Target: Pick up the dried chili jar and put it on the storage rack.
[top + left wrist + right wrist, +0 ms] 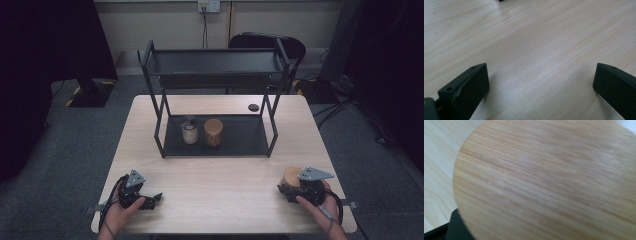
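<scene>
Left claw (pixel 152 199) rests at the near left of the table (pixel 220 185), jaws spread wide over bare wood, nothing between them. Right claw (pixel 290 189) at near right is clamped around a wooden-lidded jar (pixel 291 176); the lid (pixel 549 180) sits close against its camera. On the far rack (pixel 215 142), lower shelf: a white jar (pixel 189 130) just beside a brown jar (pixel 213 132).

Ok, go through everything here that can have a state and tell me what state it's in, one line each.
Left tongs: open, nothing between the jaws, low over the table.
Right tongs: around a wooden-lidded jar at the table's right front; grip cannot be told.
Clear jar: upright on the rack's lower shelf, lid on.
Amber jar: upright beside it, wooden lid on.
Upper shelf: bare.
</scene>
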Available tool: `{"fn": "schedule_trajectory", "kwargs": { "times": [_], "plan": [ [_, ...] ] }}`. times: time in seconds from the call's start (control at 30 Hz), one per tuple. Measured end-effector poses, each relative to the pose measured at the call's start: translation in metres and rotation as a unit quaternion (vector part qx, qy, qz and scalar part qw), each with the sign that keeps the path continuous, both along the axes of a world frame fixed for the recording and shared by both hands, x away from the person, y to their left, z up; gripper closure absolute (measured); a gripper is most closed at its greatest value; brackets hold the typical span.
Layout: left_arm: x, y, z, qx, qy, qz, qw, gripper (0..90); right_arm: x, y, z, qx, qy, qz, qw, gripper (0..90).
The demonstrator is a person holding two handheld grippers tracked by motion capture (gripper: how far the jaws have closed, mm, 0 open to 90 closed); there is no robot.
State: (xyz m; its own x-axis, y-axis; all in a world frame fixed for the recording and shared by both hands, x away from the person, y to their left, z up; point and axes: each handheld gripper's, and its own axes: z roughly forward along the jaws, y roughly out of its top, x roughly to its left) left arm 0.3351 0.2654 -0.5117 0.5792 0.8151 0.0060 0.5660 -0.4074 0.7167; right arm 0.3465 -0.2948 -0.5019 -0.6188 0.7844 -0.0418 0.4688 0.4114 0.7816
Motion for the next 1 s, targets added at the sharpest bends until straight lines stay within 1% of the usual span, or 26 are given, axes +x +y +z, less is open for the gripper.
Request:
{"fn": "schedule_trajectory", "kwargs": {
  "times": [0.17,0.27,0.53,0.6,0.77,1.0],
  "plan": [
    [0.0,0.0,0.0,0.0,0.0,0.0,1.0,0.1,0.001,0.0,0.0,0.007,0.001,-0.001,1.0,25.3],
    [0.0,0.0,0.0,0.0,0.0,0.0,1.0,0.1,0.001,0.0,0.001,-0.001,-0.001,-0.002,1.0,25.4],
    [0.0,0.0,0.0,0.0,0.0,0.0,1.0,0.0,0.001,0.003,0.005,-0.002,0.005,0.01,0.9999,25.4],
    [0.0,0.0,0.0,0.0,0.0,0.0,1.0,0.1,0.001,0.005,0.006,0.0,0.008,0.013,0.9999,25.5],
    [0.001,0.0,0.0,0.0,0.0,0.0,1.0,0.0,0.004,0.012,0.01,0.004,0.006,0.02,0.9998,25.5],
    [0.002,0.0,0.0,0.0,0.0,-0.001,1.0,0.0,0.007,0.021,0.014,0.004,0.007,0.025,0.9996,25.5]
  ]
}}
